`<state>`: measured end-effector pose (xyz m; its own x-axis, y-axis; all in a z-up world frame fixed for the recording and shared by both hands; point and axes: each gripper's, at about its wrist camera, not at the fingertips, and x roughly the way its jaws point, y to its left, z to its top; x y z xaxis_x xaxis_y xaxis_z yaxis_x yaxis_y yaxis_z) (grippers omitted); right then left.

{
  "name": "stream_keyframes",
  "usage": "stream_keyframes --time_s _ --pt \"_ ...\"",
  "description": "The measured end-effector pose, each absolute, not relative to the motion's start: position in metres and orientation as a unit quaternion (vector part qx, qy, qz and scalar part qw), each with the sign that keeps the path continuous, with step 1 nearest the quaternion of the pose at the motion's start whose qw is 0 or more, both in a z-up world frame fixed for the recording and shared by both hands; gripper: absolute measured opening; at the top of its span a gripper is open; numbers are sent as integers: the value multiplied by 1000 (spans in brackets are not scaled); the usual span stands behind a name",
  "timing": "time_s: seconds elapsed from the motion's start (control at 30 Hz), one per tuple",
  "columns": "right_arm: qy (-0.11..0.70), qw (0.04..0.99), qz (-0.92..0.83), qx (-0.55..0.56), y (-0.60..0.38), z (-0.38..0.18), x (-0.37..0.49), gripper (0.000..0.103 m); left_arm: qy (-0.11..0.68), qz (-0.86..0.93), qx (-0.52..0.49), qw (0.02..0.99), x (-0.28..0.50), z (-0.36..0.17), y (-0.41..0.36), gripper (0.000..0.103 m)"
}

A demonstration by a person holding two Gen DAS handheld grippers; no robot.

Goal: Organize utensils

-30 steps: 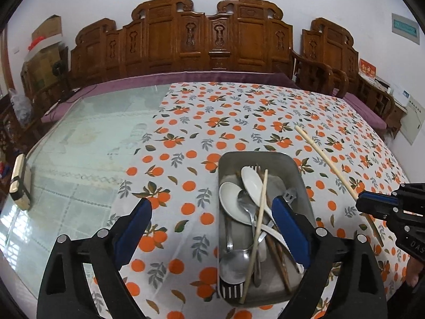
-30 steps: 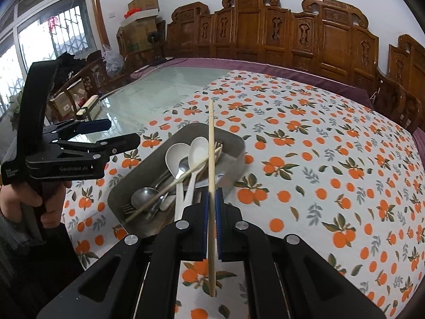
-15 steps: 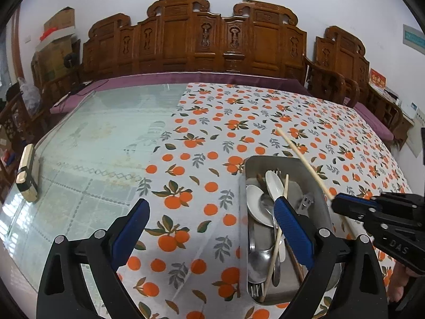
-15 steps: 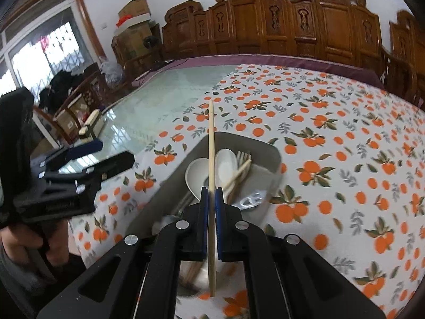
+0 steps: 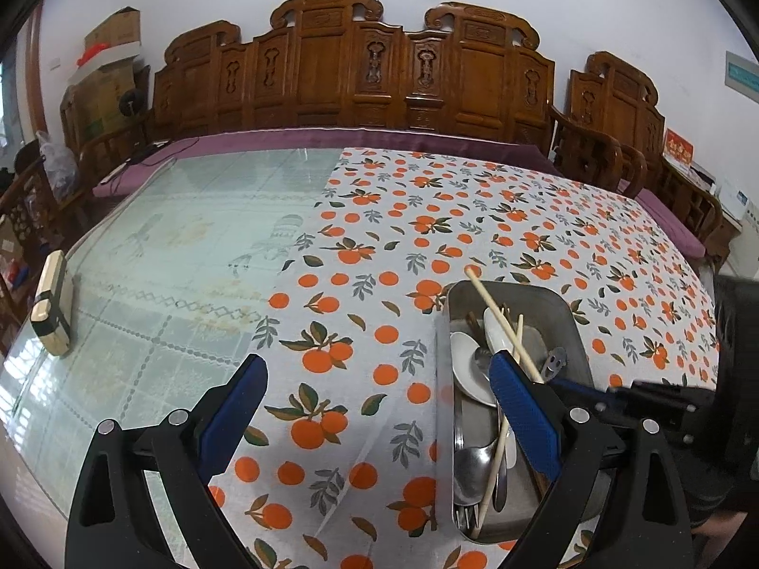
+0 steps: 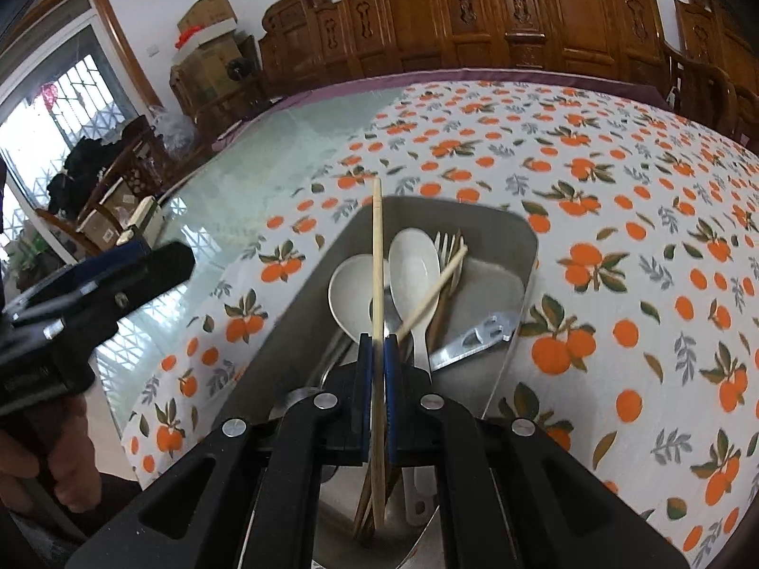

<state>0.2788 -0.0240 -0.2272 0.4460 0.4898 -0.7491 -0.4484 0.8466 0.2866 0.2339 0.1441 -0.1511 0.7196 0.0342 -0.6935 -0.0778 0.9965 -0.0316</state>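
Observation:
A metal tray [image 5: 567,313] [image 6: 493,223] sits on the orange-print tablecloth and holds white spoons [image 6: 412,261], metal spoons, a fork, a second chopstick [image 6: 434,294] and a flat metal tool [image 6: 474,339]. My right gripper [image 6: 378,346] is shut on a light wooden chopstick [image 6: 377,256] and holds it over the tray, tip pointing at the tray's far left corner. The same chopstick [image 5: 503,327] shows in the left wrist view. My left gripper [image 5: 379,389] is open and empty, above the cloth, with its right finger over the tray's left part.
A small wooden block [image 5: 50,303] lies on the bare glass table top at the left. Carved wooden chairs [image 5: 403,76] line the far side. The cloth [image 6: 640,237] to the right of the tray bears no objects.
My right gripper has carried the chopstick from beside the tray to above it and lower. My left gripper has shifted left, so the tray now sits further right in its view.

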Motion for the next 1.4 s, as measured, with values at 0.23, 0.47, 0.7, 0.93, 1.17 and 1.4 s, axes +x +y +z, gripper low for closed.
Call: stream_keyframes --time_s 0.23,0.47,0.7,0.93,1.17,1.4 --pt "449 840 302 42 -24 -228 273 10 373 34 -31 927 234 -151 145 91" --pt "426 851 305 20 -33 -218 264 10 371 34 -32 927 233 -150 144 91" --pt "395 873 286 -5 -61 -195 248 10 366 32 -26 930 224 -144 132 91" --pt "377 890 257 -10 -100 -170 227 10 364 16 -30 931 207 -133 112 91" --pt "362 905 222 -18 -139 -151 199 12 360 4 -21 933 181 -116 85 95" --pt "338 925 176 -5 -173 -130 166 73 365 -3 -3 931 157 -106 58 95"
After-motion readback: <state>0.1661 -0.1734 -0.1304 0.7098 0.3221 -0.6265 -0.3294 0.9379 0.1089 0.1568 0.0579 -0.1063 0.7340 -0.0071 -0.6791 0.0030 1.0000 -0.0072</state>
